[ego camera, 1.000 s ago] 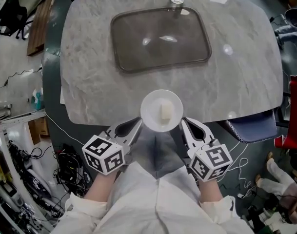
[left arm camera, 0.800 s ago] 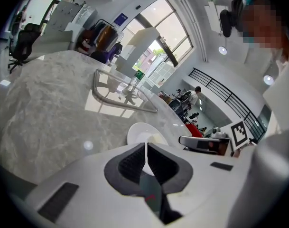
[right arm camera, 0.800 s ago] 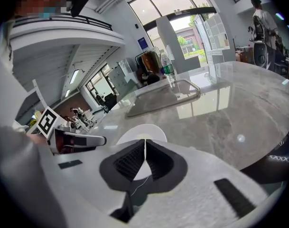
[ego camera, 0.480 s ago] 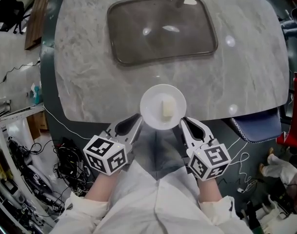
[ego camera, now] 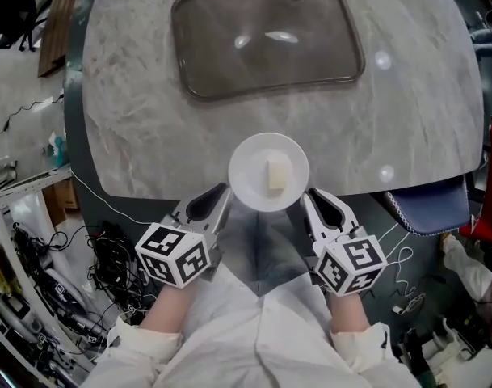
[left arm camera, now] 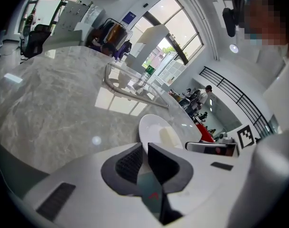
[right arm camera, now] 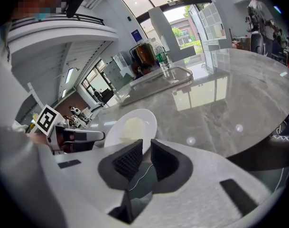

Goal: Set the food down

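A white plate [ego camera: 269, 153] carries a pale block of food [ego camera: 278, 174] and hangs over the near edge of the marble table [ego camera: 149, 111]. My left gripper [ego camera: 226, 194] is shut on the plate's left near rim, and my right gripper [ego camera: 307, 196] is shut on its right near rim. In the left gripper view the left gripper [left arm camera: 145, 146] pinches the plate [left arm camera: 151, 127] just before the food [left arm camera: 169, 137]. The right gripper [right arm camera: 146, 145] in its own view clamps the plate [right arm camera: 144, 118], with the food [right arm camera: 130, 126] beyond.
A dark rectangular tray [ego camera: 266, 39] lies on the far half of the table, with a water bottle [right arm camera: 162, 58] at its far edge. A blue-grey cushion [ego camera: 423, 208] sits under the table's right edge. Cables [ego camera: 108, 257] clutter the floor at left.
Both grippers have carried the plate a little farther forward over the table's near edge. Their hold on it is unchanged.
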The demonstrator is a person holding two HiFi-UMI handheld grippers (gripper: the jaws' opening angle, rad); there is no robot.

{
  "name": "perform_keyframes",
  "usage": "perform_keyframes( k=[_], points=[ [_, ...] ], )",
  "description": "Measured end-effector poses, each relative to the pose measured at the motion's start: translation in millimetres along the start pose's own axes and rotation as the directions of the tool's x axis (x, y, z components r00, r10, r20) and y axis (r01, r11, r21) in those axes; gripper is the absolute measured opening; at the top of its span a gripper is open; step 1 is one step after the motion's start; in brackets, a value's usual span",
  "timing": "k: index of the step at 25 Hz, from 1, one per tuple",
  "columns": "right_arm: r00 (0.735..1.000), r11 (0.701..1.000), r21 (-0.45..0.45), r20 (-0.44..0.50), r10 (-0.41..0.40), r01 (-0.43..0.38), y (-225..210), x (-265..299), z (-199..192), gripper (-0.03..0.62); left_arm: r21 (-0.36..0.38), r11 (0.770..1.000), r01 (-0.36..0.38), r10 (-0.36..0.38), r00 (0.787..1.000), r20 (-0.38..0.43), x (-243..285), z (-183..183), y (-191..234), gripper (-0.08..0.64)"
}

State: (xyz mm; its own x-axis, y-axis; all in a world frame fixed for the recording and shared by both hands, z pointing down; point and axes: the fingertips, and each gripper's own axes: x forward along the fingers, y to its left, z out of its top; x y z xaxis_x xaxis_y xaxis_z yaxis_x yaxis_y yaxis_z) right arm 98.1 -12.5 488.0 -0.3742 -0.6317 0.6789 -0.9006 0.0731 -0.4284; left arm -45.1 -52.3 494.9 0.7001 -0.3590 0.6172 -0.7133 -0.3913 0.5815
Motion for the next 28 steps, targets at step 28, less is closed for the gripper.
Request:
perform_keyframes(
  k=[28],
  points=[
    [0.998, 0.998, 0.051, -0.042, 0.045, -0.043, 2, 8, -10, 0.072, -0.055, 0.998, 0.04, -0.041, 0.999, -0.02, 5, -7, -12, 0.123]
  ],
)
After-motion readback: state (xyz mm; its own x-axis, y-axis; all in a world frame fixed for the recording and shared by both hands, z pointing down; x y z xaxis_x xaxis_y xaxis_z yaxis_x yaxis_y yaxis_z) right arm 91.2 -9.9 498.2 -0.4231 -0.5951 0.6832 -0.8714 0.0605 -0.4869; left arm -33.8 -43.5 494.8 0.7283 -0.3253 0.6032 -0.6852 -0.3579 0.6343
